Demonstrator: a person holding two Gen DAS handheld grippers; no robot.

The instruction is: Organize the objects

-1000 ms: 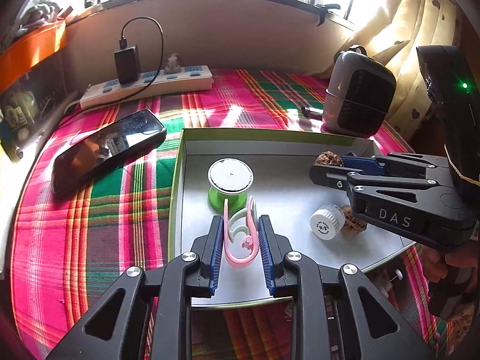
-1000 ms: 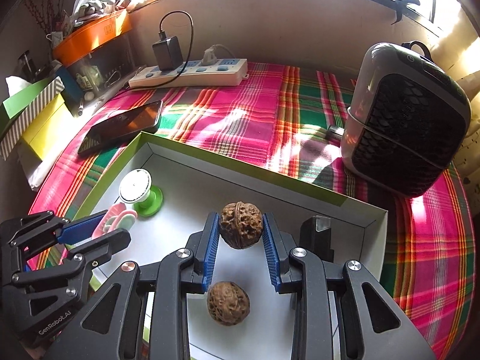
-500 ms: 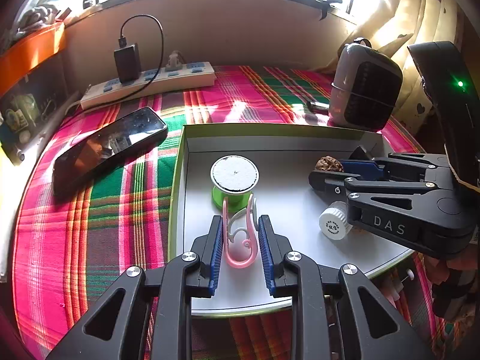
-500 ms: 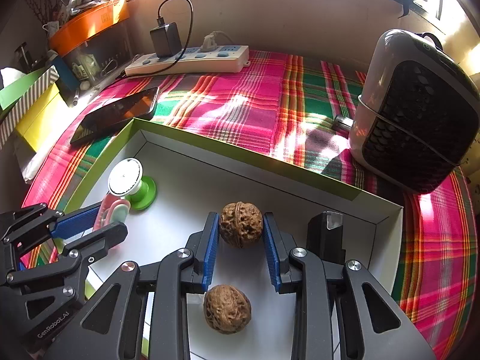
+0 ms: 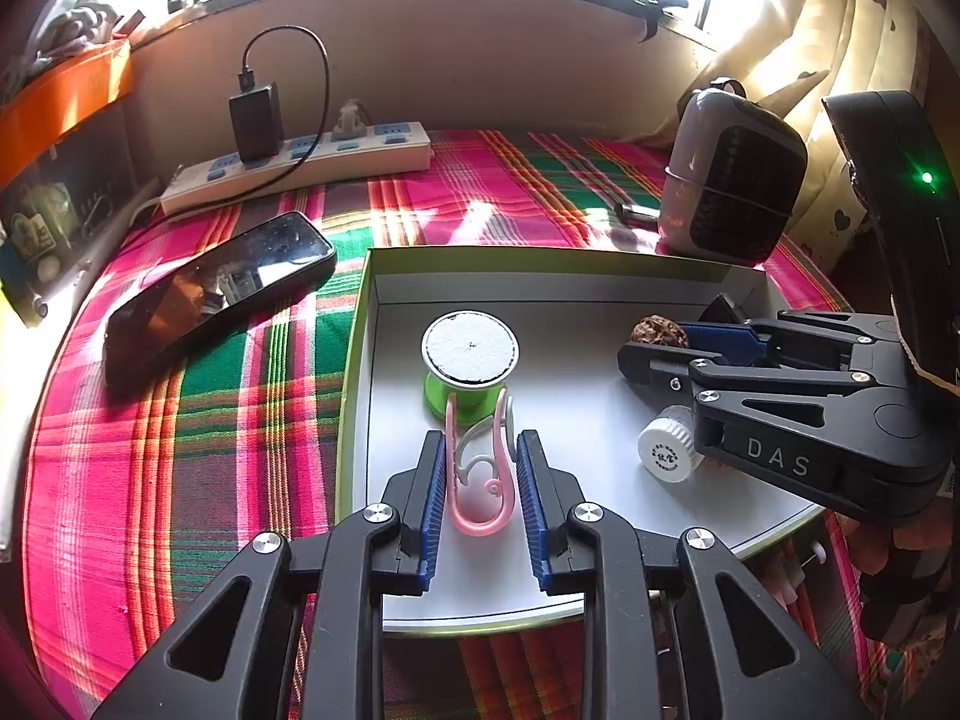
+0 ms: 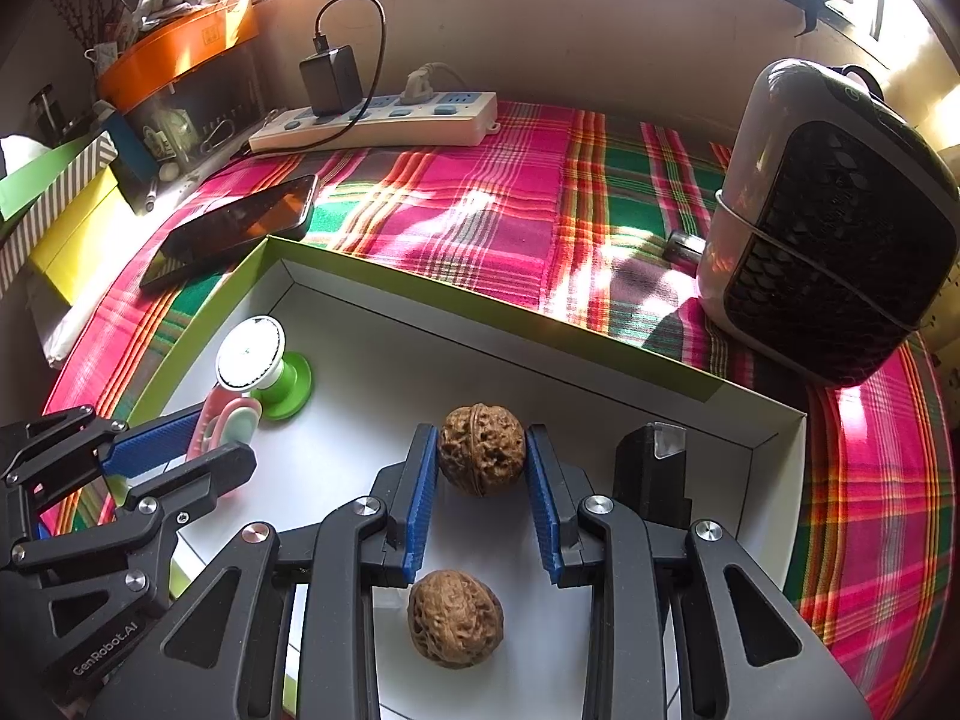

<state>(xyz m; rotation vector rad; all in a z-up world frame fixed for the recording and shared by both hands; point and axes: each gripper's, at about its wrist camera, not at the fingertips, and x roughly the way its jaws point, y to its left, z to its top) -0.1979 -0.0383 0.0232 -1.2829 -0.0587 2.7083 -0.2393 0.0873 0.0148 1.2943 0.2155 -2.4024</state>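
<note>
A plaid-covered surface point(image 5: 180, 450) under a window is occupied by a shallow box point(image 5: 360, 360). Inside it, a pink clip point(image 5: 480, 480) is clamped by the left hand-held gripper point(image 5: 480, 480), beside a green spool point(image 5: 469, 360). A walnut point(image 6: 481, 449) is pinched by the right hand-held gripper point(image 6: 480, 450); a second walnut point(image 6: 455, 618) lies below.

Both tools are matte black plastic with triangular cut-outs in their arms and silver screw heads at the pivots. The left tool point(image 5: 480, 480) carries ribbed blue pads point(image 5: 433, 498), as does the right tool point(image 6: 480, 480). The right tool's side reads "DAS", its housing shows a green light; the left's reads "GenRobot.AI"
</note>
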